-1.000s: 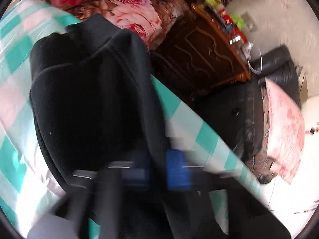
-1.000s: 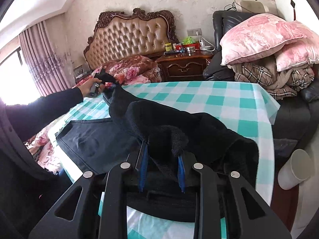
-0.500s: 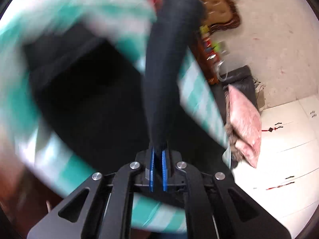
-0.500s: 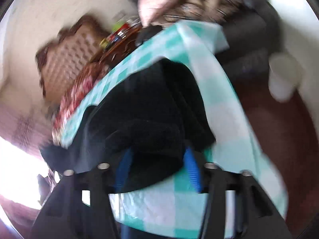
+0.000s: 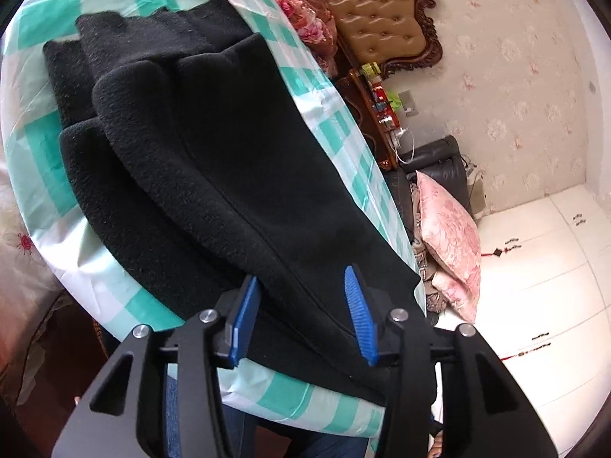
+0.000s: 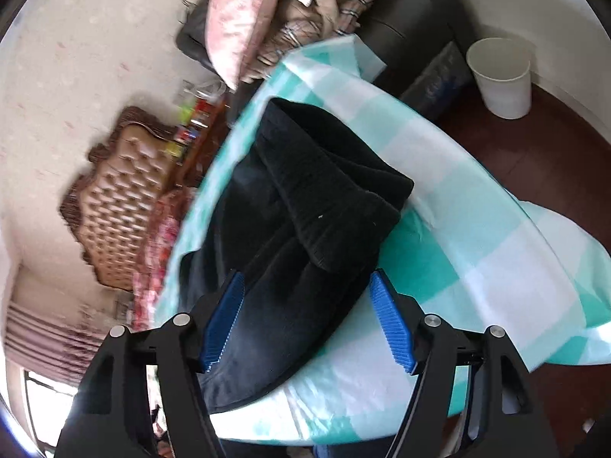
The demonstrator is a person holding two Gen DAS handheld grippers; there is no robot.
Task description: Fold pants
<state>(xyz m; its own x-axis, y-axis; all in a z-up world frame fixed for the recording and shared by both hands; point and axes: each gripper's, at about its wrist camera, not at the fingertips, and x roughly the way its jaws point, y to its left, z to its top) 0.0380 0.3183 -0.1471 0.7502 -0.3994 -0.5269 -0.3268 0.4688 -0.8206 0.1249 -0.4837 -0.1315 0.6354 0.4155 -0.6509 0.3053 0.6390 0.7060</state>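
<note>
The black fleece pants [image 5: 214, 160] lie folded in layers on the table with the teal-and-white checked cloth [image 5: 42, 141]. My left gripper [image 5: 301, 305] is open, its blue pads [image 5: 359, 316] standing on either side of the near edge of the pants, holding nothing. In the right wrist view the pants [image 6: 305, 229] lie in a folded heap with a ribbed cuff on top. My right gripper [image 6: 309, 316] is open just above the near end of the pants, empty.
A tufted headboard [image 5: 374, 19] and a dark wood nightstand [image 5: 378, 114] stand beyond the table. A black sofa with pink pillows [image 5: 450, 225] is to the side. A white bin [image 6: 500, 76] stands on the dark floor by the table edge [image 6: 553, 305].
Both grippers held pants fabric before and swung it over; now both have opened and let go, and the pants lie folded on the table.
</note>
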